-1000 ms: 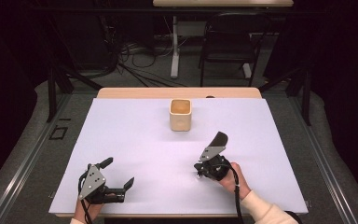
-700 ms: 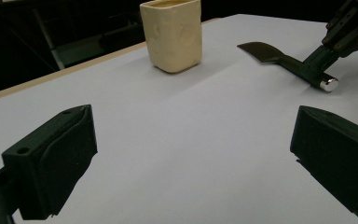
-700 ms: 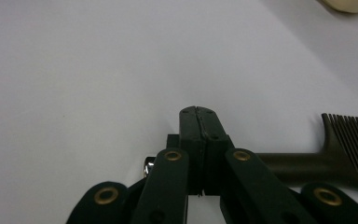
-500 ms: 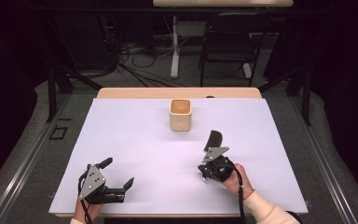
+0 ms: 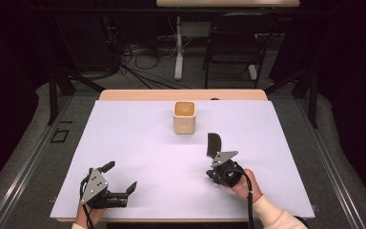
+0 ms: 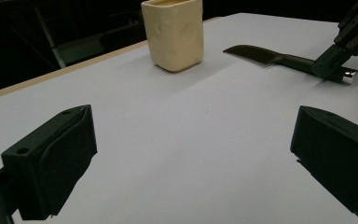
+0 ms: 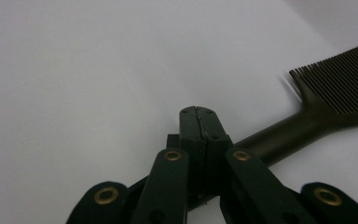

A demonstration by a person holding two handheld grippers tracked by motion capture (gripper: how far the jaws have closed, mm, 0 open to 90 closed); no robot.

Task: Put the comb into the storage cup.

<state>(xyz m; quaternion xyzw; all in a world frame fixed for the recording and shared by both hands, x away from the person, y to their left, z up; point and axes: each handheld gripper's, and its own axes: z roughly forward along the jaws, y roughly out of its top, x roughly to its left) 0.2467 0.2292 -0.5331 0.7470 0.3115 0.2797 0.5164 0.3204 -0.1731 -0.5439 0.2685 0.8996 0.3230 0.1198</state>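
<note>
Right gripper (image 5: pixel 218 164) pinching the comb (image 5: pixel 213 143) by its handle, ready for the cup (image 5: pixel 184 117); left gripper (image 5: pixel 120 182) resting aside, jaws spread.

This looks like a lab or recording studio. A bench (image 5: pixel 124 143) covered in a plain white sheet stands on a grey floor, hemmed in by black curtains and black frame rails. Behind it, loose cables (image 5: pixel 138 67) sprawl across the floor beside a black chair (image 5: pixel 231 47) and a second table's leg (image 5: pixel 178 47).
</note>
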